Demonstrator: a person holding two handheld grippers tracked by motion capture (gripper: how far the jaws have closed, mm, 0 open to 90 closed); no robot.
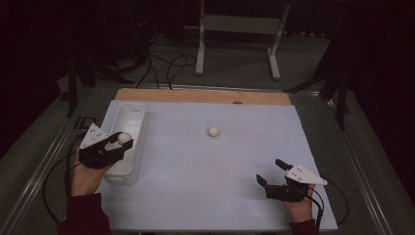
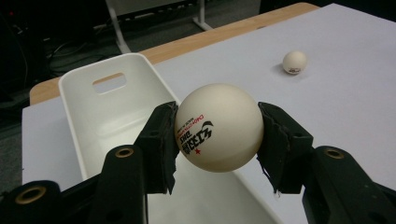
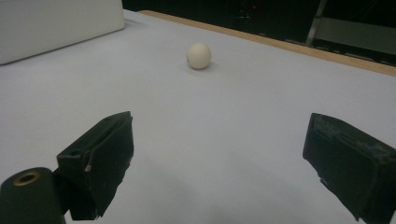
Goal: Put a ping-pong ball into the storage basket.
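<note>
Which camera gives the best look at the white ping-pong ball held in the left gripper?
The left gripper view: the held white ping-pong ball sits large and close, printed logo readable, between both pads of the left gripper. In the high view it is a small pale dot above the white plastic bin.

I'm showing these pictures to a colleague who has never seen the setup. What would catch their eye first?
Most striking is the white ball clamped between the pads of the left gripper, above the white bin at the table's left edge. A second ball lies alone mid-table, and the right gripper waits open near the front right corner.
</note>
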